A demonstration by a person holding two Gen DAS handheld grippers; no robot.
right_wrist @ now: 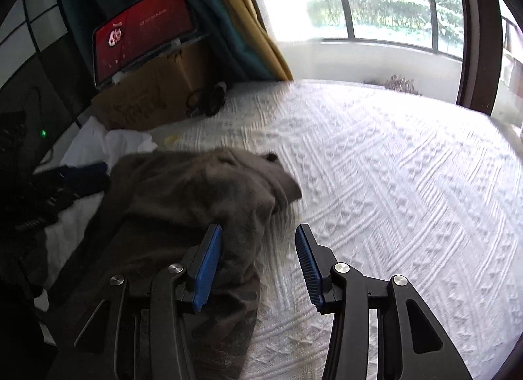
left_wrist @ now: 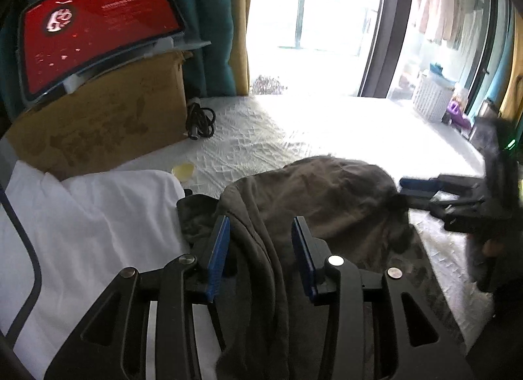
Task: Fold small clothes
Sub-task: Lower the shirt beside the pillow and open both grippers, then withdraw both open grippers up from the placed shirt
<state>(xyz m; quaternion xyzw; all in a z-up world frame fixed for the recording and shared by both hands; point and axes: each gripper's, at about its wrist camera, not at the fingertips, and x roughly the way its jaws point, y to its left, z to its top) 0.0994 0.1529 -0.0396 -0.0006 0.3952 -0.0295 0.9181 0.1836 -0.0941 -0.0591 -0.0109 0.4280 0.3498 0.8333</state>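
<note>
Both grippers hang parted over the brown garment [left_wrist: 310,190] on the white bedspread [right_wrist: 392,167]: my left gripper [left_wrist: 261,249] straddles its bunched folds unpinched, my right gripper [right_wrist: 258,259] sits at its right edge, gripping nothing, so left is nearer

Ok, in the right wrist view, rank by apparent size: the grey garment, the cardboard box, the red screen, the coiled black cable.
1. grey garment, though it lies nearest the camera, which inflates it
2. cardboard box
3. red screen, close to the box; unsure
4. coiled black cable
</note>
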